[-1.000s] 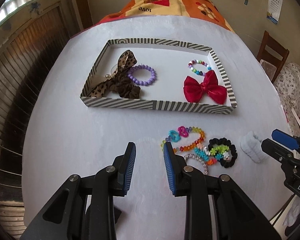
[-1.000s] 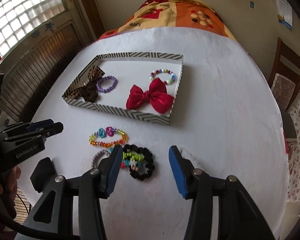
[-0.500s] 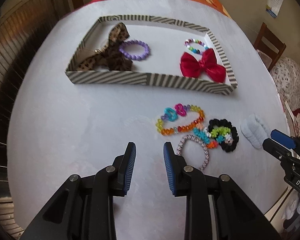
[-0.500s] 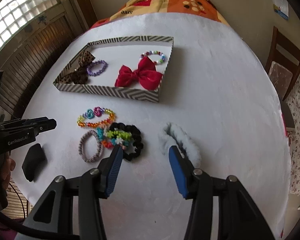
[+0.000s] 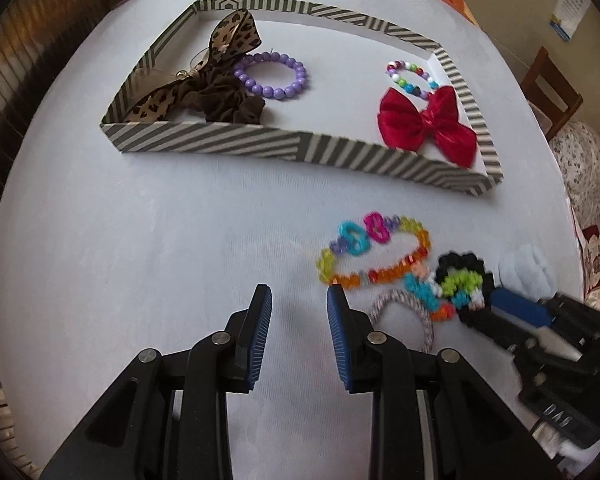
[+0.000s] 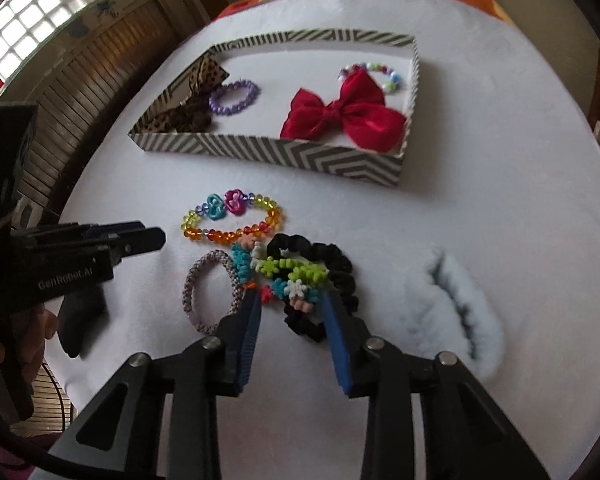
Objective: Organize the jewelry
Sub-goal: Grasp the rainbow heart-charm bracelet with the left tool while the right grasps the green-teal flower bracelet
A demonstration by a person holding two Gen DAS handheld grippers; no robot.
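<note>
Leftmost in the right wrist view, left gripper [image 6: 156,238] reaching in from the frame edge, jaws apart and empty over bare cloth [image 6: 480,200]. Just right of it, woven band [image 6: 210,290] flat at centre left, rainbow bracelet [image 6: 232,220] above it. Centre frame, black scrunchie [image 6: 336,272] under a bright snowflake bracelet [image 6: 296,276], both between the pads of the right gripper [image 6: 290,320], jaws closing, not yet clamped. Lower right, white fluffy scrunchie [image 6: 452,304] lying apart. Upper centre, striped tray [image 6: 284,156] holding leopard bow [image 6: 200,92], purple bracelet [image 6: 234,98], red bow [image 6: 342,116] and pastel bead bracelet [image 6: 380,74].
</note>
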